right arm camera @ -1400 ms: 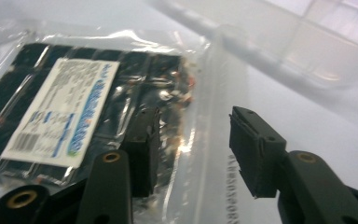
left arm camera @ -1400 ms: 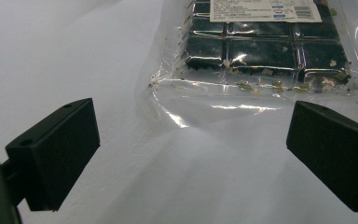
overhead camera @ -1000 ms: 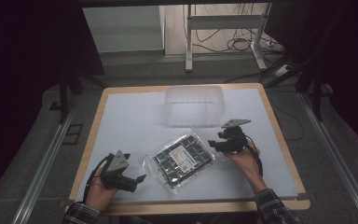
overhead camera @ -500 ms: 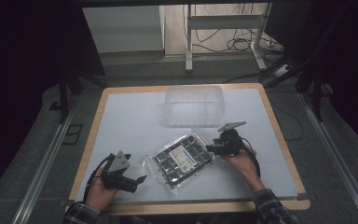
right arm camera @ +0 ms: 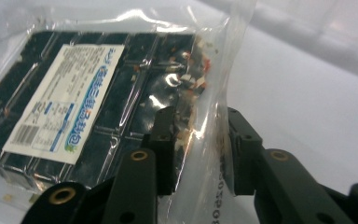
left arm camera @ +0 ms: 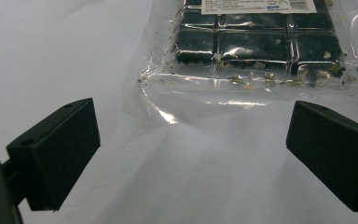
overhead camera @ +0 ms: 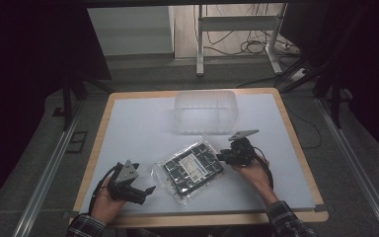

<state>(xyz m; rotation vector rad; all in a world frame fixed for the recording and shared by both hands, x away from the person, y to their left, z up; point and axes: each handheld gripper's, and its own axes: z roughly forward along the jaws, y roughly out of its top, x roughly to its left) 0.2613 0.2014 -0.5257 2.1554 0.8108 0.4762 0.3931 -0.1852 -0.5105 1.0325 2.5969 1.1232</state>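
Note:
A clear plastic bag point(overhead camera: 192, 168) holding a black compartment tray with a white label lies near the front middle of the white table point(overhead camera: 138, 128). My right gripper point(overhead camera: 223, 157) is at the bag's right edge. In the right gripper view, my right gripper point(right arm camera: 200, 140) has its jaws drawn close together, with the bag point(right arm camera: 98, 93) film standing up between them. My left gripper point(overhead camera: 148, 190) rests on the table to the left of the bag, apart from it. In the left gripper view, my left gripper point(left arm camera: 191, 149) is wide open, with the bag point(left arm camera: 256, 46) just ahead of it.
A clear, see-through plastic container point(overhead camera: 206, 111) stands behind the bag toward the table's far middle. The table's wooden rim point(overhead camera: 296, 143) runs close to the right hand. Table legs and cables point(overhead camera: 246, 47) lie on the floor beyond.
My right gripper has shifted a little left and forward onto the bag's right edge. The left gripper and the bag have stayed where they were.

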